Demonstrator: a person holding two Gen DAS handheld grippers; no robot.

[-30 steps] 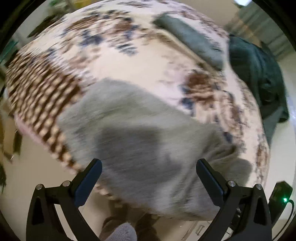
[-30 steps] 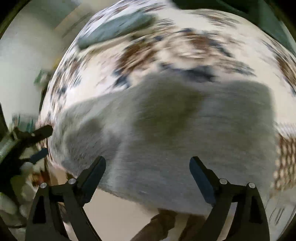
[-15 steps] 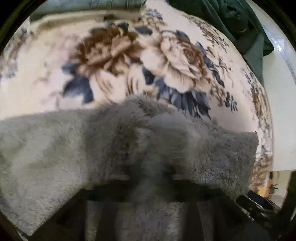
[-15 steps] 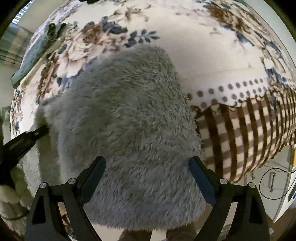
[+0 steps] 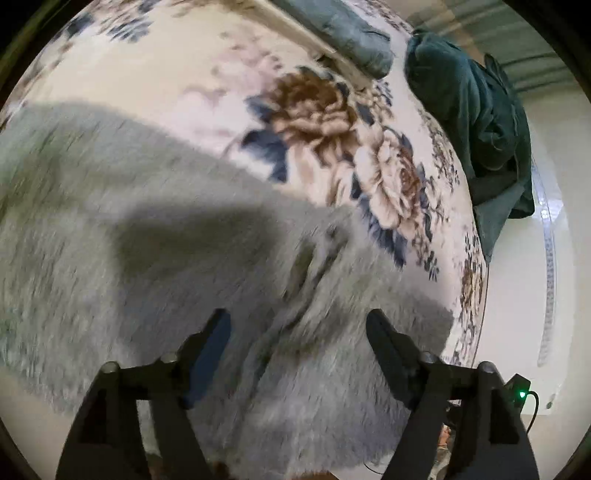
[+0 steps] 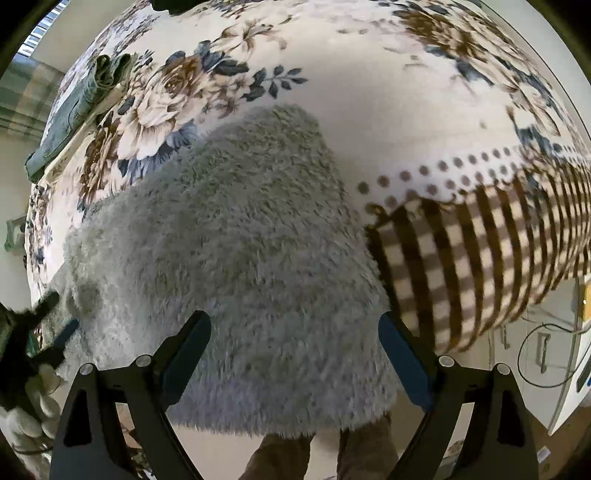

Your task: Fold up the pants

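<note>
The grey fluffy pants (image 6: 240, 258) lie folded on a floral blanket (image 6: 388, 103), their near edge hanging over the bed's front. In the left wrist view the pants (image 5: 147, 258) fill the lower left, with a bunched fold (image 5: 314, 266) just ahead of my left gripper (image 5: 297, 332). That gripper is open and holds nothing. My right gripper (image 6: 293, 336) is open and empty, hovering over the near edge of the pants. The left gripper (image 6: 44, 325) also shows at the far left of the right wrist view.
A dark green garment (image 5: 472, 118) is heaped at the far right of the bed. A folded grey-green garment (image 5: 343, 29) lies at the back; it also shows in the right wrist view (image 6: 77, 110). The blanket's checked border (image 6: 480, 258) hangs at right. The floor lies below.
Half a second ago fabric covered my left gripper's fingers. Now it has pulled back and its open fingers show above the pants. The right gripper has hardly moved.
</note>
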